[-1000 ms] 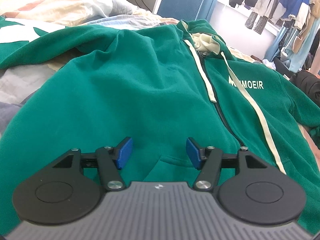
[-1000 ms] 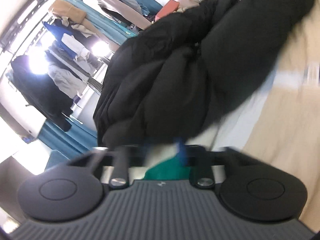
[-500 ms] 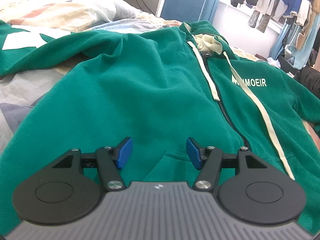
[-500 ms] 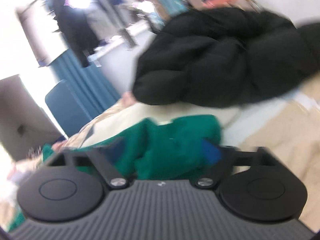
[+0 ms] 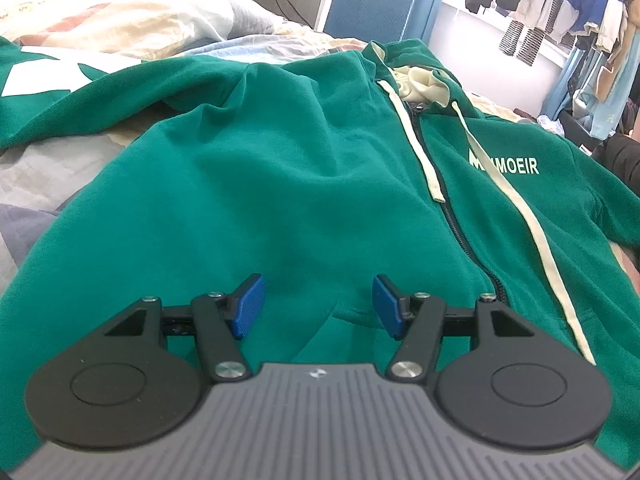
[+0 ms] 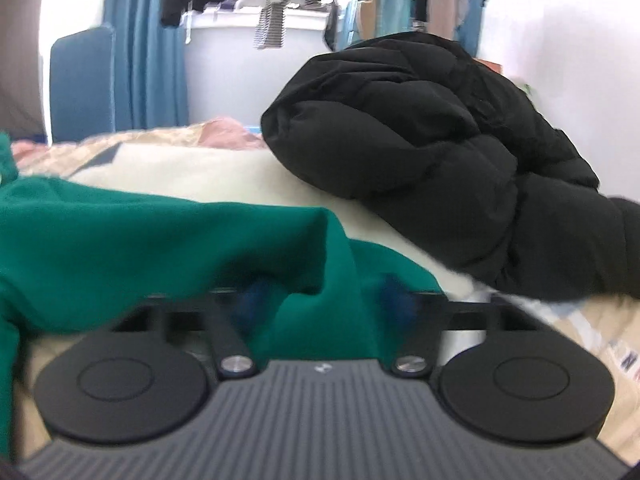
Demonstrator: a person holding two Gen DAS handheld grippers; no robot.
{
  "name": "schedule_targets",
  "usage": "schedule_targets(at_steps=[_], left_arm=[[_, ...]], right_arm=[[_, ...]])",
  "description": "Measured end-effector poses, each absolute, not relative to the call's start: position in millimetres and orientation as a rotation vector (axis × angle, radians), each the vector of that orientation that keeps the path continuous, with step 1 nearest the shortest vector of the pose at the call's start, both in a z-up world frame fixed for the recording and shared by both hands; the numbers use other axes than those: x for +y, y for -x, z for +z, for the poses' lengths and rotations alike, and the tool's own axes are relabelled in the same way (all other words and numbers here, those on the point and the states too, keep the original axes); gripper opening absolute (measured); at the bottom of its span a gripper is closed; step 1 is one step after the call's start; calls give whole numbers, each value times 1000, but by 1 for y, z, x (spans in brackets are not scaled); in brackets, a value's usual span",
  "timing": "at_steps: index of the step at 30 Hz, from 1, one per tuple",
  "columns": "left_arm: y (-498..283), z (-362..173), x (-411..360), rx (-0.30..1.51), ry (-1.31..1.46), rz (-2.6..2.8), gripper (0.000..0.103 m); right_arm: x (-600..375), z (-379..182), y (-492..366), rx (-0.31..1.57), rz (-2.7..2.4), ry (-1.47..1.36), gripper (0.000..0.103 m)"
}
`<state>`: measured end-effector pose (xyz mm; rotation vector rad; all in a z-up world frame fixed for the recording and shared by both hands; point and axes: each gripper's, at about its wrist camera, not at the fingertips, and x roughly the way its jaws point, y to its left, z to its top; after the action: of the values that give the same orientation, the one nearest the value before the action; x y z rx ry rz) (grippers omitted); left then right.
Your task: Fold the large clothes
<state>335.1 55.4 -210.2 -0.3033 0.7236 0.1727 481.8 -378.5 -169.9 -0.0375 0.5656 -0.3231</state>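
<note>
hoodie [image 5: 280,184]: green zip-up, spread front-up on the bed [image 5: 36,184], zip done up, cream drawstrings [image 5: 532,232] trailing down the chest, one sleeve stretched off to the far left

left gripper [image 5: 318,306]: hovering over the hem near the pocket, blue pads [image 5: 250,306] held well apart, nothing between them, not touching the fabric as far as I can see

right gripper [image 6: 324,304]: blurry, jaws closing, a fold of green sleeve [image 6: 168,240] sits between them; can't really tell if the pads are pressing on it

black jacket [image 6: 452,168]: puffy heap on the bed just past the sleeve
</note>
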Motion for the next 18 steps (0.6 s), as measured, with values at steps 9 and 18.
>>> schedule_targets(at_steps=[9, 18], left_arm=[[-334, -200, 70, 724, 413, 167, 65], [-306, -163, 93, 653, 482, 132, 65]], right_arm=[[-364, -92, -473, 523, -326, 155, 16], [-199, 7, -425, 199, -128, 598, 15]])
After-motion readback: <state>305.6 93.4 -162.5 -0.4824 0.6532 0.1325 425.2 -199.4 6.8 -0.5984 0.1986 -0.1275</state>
